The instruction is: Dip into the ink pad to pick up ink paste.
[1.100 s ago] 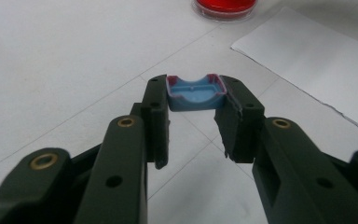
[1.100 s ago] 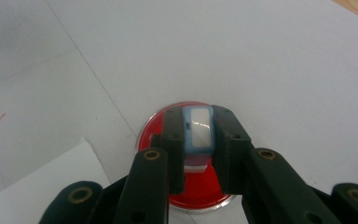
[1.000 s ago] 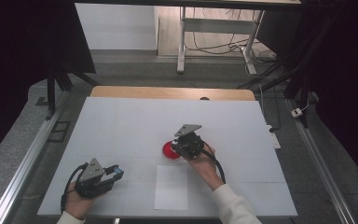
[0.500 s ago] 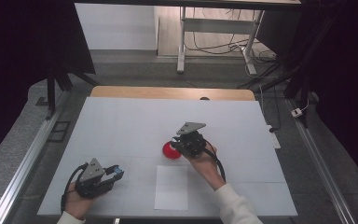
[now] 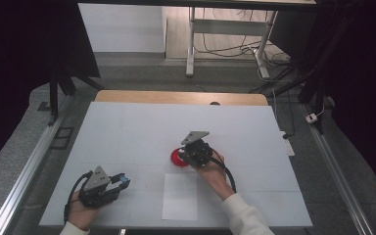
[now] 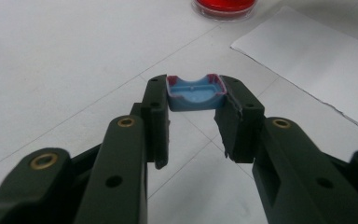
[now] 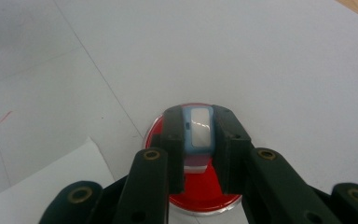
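Fingers clamp blue stamp | red pad half hidden

black fingers with brass rivets; grey three-cornered plates, trailing black cables; white sleeve.

Both grippers' fingers clamped tight

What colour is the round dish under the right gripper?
Red dish, with a clear rim; the right gripper view shows it best.
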